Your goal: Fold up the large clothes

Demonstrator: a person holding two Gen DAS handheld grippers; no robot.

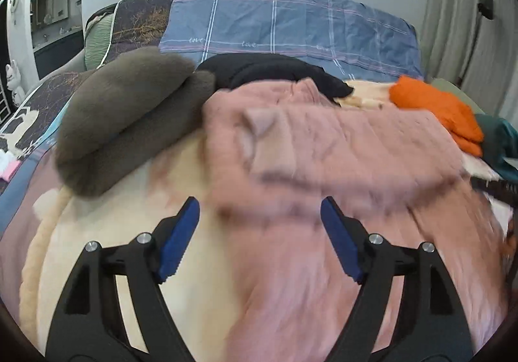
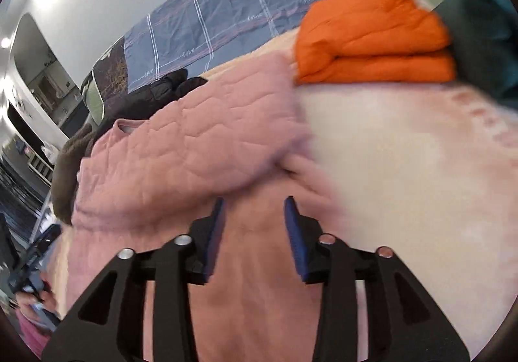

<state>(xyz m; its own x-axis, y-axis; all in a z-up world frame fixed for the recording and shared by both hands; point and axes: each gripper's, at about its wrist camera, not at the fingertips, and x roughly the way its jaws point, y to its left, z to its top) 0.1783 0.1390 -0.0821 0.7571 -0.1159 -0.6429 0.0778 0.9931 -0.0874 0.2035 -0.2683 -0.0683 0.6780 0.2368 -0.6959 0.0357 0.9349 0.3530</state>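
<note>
A pink quilted garment (image 1: pixel 323 148) lies partly folded on a cream fleece blanket (image 1: pixel 136 200) on the bed; it also shows in the right wrist view (image 2: pixel 194 151). My left gripper (image 1: pixel 259 210) is open, hovering above the garment's near edge, with nothing between its blue pads. My right gripper (image 2: pixel 254 210) is open with a narrower gap, over the pink cloth, with no cloth seen pinched between the pads. The nearest part of the garment is blurred in both views.
A folded brown fleece (image 1: pixel 129 116) lies at the left, a black garment (image 1: pixel 275 74) behind, a folded orange garment (image 2: pixel 372 41) and a teal one (image 2: pixel 485 38) at the right. A blue checked sheet (image 1: pixel 275 22) covers the bed's far end. The blanket (image 2: pixel 421 184) shows bare at the right.
</note>
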